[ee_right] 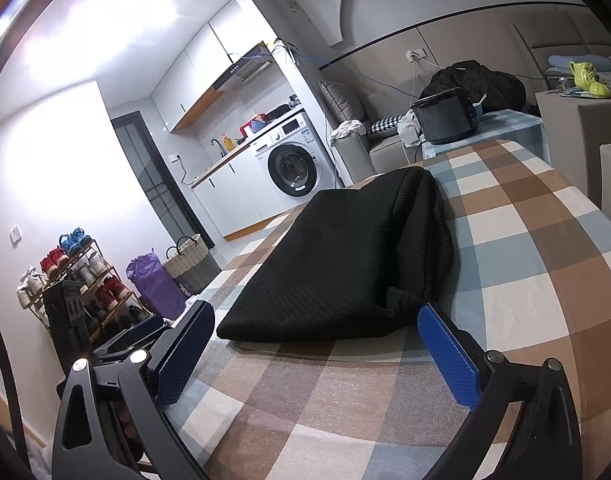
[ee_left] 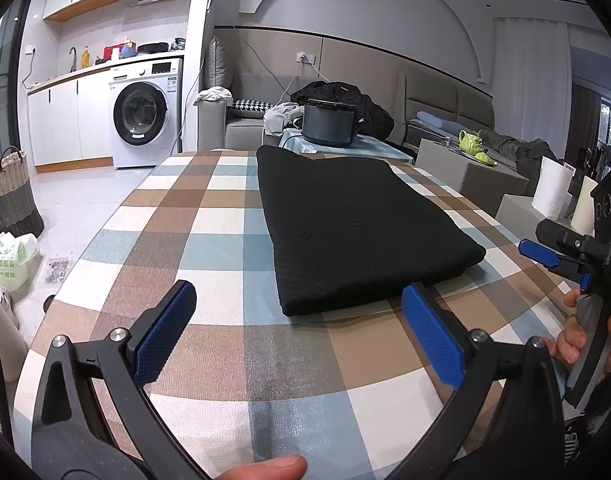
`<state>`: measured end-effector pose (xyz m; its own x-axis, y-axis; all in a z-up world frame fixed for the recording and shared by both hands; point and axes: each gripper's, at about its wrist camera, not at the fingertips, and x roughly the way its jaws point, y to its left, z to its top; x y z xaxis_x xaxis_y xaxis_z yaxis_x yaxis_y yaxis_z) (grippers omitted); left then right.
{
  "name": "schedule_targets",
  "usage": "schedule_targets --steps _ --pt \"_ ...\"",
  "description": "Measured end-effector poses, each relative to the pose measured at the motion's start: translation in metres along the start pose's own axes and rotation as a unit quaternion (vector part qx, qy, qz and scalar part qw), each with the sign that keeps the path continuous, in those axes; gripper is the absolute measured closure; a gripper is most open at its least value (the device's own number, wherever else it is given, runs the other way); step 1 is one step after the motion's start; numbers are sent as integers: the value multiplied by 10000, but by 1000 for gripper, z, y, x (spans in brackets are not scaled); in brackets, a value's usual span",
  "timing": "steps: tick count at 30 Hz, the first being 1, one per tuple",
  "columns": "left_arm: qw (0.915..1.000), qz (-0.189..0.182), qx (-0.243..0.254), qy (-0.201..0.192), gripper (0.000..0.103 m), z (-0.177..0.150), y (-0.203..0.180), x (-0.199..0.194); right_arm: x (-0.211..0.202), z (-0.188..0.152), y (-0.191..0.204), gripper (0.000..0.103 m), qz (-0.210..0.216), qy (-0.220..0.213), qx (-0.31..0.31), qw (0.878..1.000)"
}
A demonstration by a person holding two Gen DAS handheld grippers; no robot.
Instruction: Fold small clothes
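Observation:
A black knit garment (ee_left: 353,224) lies folded into a long rectangle on the checked tablecloth (ee_left: 209,216). In the right wrist view the same garment (ee_right: 337,264) shows a thick folded edge on its right side. My left gripper (ee_left: 299,304) hovers open just short of the garment's near edge, nothing between its blue pads. My right gripper (ee_right: 317,320) is open too, its right finger beside the garment's near right corner. In the left wrist view the right gripper (ee_left: 545,254) sits at the far right, held by a hand (ee_left: 577,340).
A dark cooker (ee_left: 329,124) stands on a small table beyond the far end. A washing machine (ee_left: 145,114) and a woven basket (ee_left: 9,196) are at the left. A white roll (ee_left: 553,190) and grey boxes stand at the right. A shoe rack (ee_right: 73,276) is on the floor.

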<state>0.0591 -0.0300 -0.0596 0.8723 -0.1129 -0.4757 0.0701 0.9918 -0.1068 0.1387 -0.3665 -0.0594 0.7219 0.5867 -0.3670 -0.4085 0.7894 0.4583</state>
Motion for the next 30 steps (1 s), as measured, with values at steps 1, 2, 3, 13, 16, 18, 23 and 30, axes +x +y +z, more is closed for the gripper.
schedule_targets --steps 1,2,3,13,16,18,23,30 --pt "10000 0 -13 -2 1 0 1 0 0 0 1 0 -77 -2 -8 10000" --pt "10000 -7 -24 -5 1 0 2 0 0 -1 2 0 -116 5 -21 9999" --pt "10000 -12 -31 -4 1 0 2 0 1 -1 3 0 -176 19 -49 9998" --pt "10000 -6 -26 -7 1 0 3 -1 4 -3 21 0 -754 88 -470 9960" --pt "10000 -4 -23 -4 1 0 3 -1 6 -4 26 0 -791 100 -624 9949" --pt "10000 -9 -28 -10 1 0 3 -1 6 -5 28 0 -827 97 -673 9943" --pt "10000 -7 -24 -5 1 -1 3 0 6 -6 28 0 -826 94 -642 9945" --pt "10000 -10 -27 -5 1 0 3 -1 8 -6 28 0 -842 113 -653 9942"
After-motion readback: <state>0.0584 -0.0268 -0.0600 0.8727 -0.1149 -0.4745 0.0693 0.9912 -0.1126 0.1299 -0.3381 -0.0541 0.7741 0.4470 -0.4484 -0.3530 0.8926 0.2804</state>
